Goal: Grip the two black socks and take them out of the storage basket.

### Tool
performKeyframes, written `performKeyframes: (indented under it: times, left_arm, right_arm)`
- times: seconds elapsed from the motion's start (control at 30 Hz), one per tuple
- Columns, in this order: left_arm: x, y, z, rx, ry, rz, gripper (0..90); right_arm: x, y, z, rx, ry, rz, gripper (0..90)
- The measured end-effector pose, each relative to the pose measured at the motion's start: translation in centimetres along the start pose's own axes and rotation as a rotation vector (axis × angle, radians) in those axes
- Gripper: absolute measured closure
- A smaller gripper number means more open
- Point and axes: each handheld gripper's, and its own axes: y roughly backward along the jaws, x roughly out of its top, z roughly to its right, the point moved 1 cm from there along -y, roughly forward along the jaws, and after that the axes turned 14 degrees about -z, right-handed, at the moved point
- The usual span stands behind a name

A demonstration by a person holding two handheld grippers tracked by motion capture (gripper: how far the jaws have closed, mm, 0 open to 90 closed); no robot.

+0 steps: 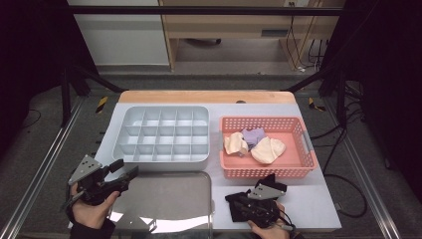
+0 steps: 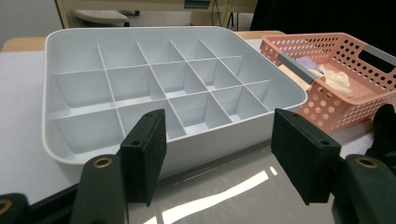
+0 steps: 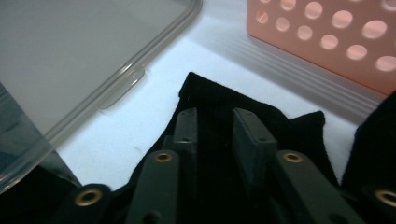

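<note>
left gripper (image 1: 130, 174): held low at the near left corner of the table, tilted forward and to the right, pointing toward the tray; grey three-cornered plate on top; jaws wide apart, nothing between them
left hand (image 1: 92, 209): wrapped around the gripper handle from below, forearm in from the bottom edge, dark sleeve at the wrist
left gripper, own view (image 2: 217, 149): both black pads spread, hovering over the lid's far edge, compartment tray right ahead
right gripper (image 1: 268, 180): near edge of the table, just in front of the basket, pointing away from the person and pitched down onto the cloth
right hand (image 1: 268, 230): grips the handle from behind at the bottom edge, mostly hidden under the gripper body
right gripper, own view (image 3: 215, 128): jaws nearly together, pinched on a fold of the black cloth
black fabric piece (image 3: 261, 112): lying on the white table (image 1: 318, 204) between the lid and the basket, partly under the right gripper, clamped by it
clear flat plastic lid (image 1: 169, 199): lies flat on the near table, between the two grippers, glare on it
pale grey plastic tray with grid compartments (image 1: 161, 134): behind the lid, compartments empty
pink perforated plastic basket (image 1: 268, 172): right of the tray, just beside it
basket contents: two cream cloth bundles (image 1: 267, 149) and one lilac cloth bundle (image 1: 253, 134), bunched together in the middle
</note>
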Motion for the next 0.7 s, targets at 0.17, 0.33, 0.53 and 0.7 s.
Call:
performKeyframes:
  times: [0.17,0.33,0.53,0.7]
  left_arm:
    - [-0.2,-1.1,0.9,-0.016,-0.004,-0.017,34.8]
    - [-1.2,-2.4,1.2,-0.038,-0.001,-0.042,34.9]
    - [-2.4,-3.6,1.4,-0.053,-0.009,-0.059,35.1]
    - [-3.5,-4.5,1.6,-0.063,-0.026,-0.101,35.2]
  right_arm:
    - [0.2,-0.1,0.0,-0.008,0.011,-0.022,86.3]
    - [0.5,0.4,0.1,0.005,0.007,-0.031,88.5]
    - [1.7,2.1,-0.2,0.04,0.026,0.043,88.2]
    - [3.5,2.1,-0.8,0.066,0.058,0.068,88.1]
